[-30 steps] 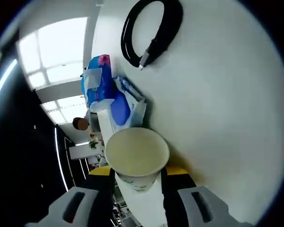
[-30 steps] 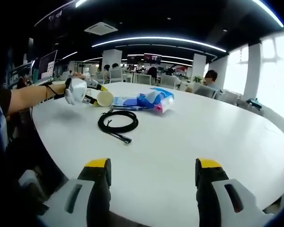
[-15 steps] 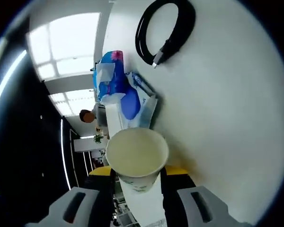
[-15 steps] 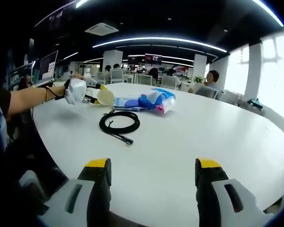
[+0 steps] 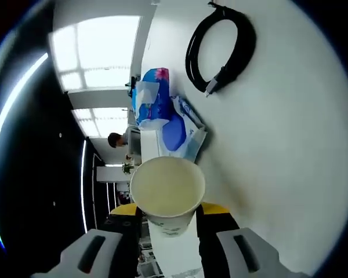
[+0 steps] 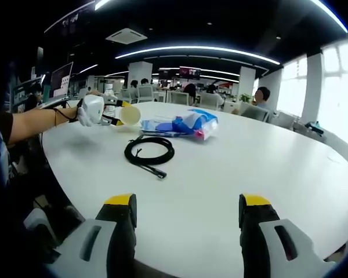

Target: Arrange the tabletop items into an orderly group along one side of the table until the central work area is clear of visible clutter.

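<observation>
My left tool (image 5: 167, 231) grips a cup (image 5: 167, 191) above the table (image 6: 267, 162); my right tool (image 6: 185, 231) hangs released. Cable (image 6: 149, 152) and packet (image 6: 185, 124) remain mid-table.

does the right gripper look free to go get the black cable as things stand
Probably yes. The right gripper is open and holds nothing, and only bare white table lies between it and the coiled black cable. The left gripper, shut on the paper cup, is beyond the cable.
</observation>
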`<state>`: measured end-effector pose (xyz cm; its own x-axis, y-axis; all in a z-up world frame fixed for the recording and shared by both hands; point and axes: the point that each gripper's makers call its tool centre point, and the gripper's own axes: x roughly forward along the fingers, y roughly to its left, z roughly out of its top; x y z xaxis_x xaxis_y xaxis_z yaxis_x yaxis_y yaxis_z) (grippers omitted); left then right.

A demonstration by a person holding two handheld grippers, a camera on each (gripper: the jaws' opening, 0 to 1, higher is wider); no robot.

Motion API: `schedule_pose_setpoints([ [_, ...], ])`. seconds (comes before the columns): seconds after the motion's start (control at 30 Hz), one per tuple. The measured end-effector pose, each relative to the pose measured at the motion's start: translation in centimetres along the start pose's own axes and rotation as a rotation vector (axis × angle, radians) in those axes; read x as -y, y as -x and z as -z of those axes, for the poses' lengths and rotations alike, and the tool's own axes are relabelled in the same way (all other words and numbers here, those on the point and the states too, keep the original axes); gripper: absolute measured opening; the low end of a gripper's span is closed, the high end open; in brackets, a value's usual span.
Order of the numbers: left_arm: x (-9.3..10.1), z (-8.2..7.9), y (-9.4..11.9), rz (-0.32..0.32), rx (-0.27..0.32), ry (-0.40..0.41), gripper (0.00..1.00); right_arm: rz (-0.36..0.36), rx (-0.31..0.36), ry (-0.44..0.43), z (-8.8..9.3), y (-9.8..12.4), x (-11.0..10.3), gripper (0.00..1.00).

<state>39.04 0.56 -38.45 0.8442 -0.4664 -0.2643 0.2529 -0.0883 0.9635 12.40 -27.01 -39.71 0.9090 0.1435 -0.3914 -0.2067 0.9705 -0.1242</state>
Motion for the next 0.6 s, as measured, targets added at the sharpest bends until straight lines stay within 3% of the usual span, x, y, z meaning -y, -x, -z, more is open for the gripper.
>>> schedule_pose_setpoints([
  [0.17, -1.5, -0.1, 0.7, -0.059, 0.031, 0.187, 0.36, -0.005, 0.0, 0.005, -0.1, -0.1, -0.1, 0.69],
  [0.33, -3.0, 0.6, 1.6, -0.099, 0.052, 0.432, 0.36, -0.011, -0.005, 0.009, -0.1, -0.2, -0.3, 0.68],
  [0.5, -3.3, 1.4, 1.8, -0.101, 0.043, 0.499, 0.36, -0.021, 0.005, 0.009, -0.4, -0.2, -0.5, 0.68],
  [0.6, -3.3, 1.4, 2.0, -0.103, 0.056, 0.583, 0.36, -0.018, 0.011, 0.007, -0.5, -0.2, -0.4, 0.68],
])
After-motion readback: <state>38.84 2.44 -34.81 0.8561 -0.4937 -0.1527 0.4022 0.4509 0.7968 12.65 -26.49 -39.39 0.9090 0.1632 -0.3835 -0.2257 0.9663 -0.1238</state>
